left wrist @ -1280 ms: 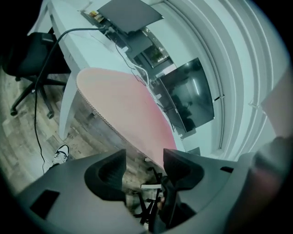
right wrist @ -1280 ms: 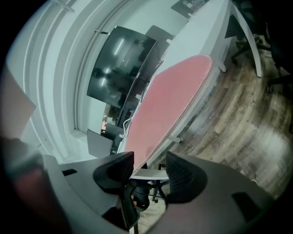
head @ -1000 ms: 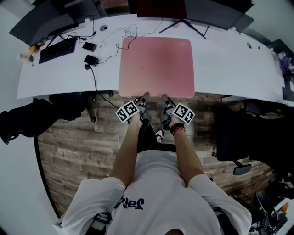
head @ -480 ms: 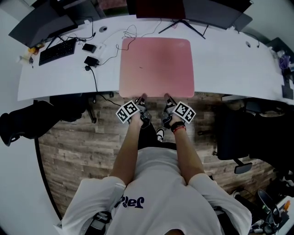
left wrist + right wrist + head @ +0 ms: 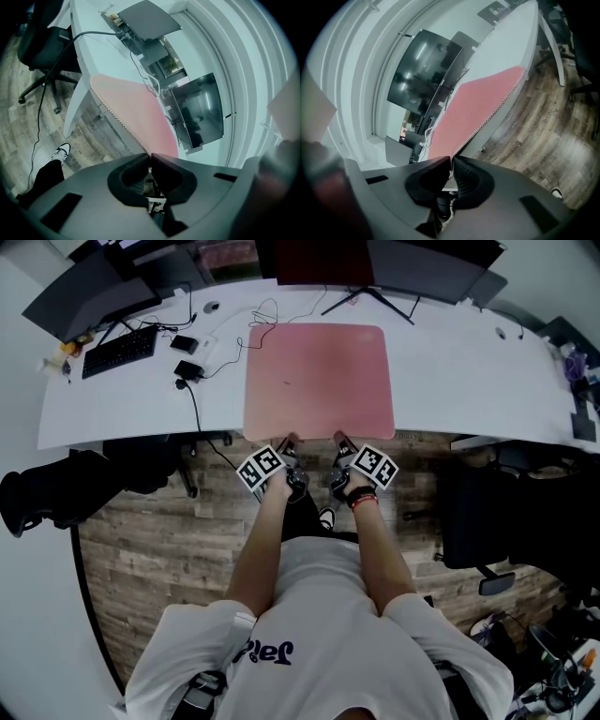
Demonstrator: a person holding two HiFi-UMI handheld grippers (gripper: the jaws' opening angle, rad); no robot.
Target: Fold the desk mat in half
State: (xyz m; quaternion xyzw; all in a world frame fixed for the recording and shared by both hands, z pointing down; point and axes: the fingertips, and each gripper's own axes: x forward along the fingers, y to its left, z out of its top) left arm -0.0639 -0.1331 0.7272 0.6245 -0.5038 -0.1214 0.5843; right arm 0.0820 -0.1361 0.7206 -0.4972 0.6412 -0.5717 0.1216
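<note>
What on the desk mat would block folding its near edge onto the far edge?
Nothing visible: the desk mat is bare. Cables lie at its far-left corner, and a monitor stand has its legs just beyond the far edge.

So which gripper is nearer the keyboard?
Left. The left gripper grips the mat on the keyboard side; the right gripper grips it farther away. Both jaws have just been closing on the mat.

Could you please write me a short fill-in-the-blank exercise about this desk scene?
1. The desk mat's colour is ____.
2. The black keyboard lies to the mat's ____ in the head view.
3. The left gripper and right gripper are shut on the mat's ____ edge.
Missing words: pink, left, near.
Both grippers' jaws have just been closing with that edge between them.
</note>
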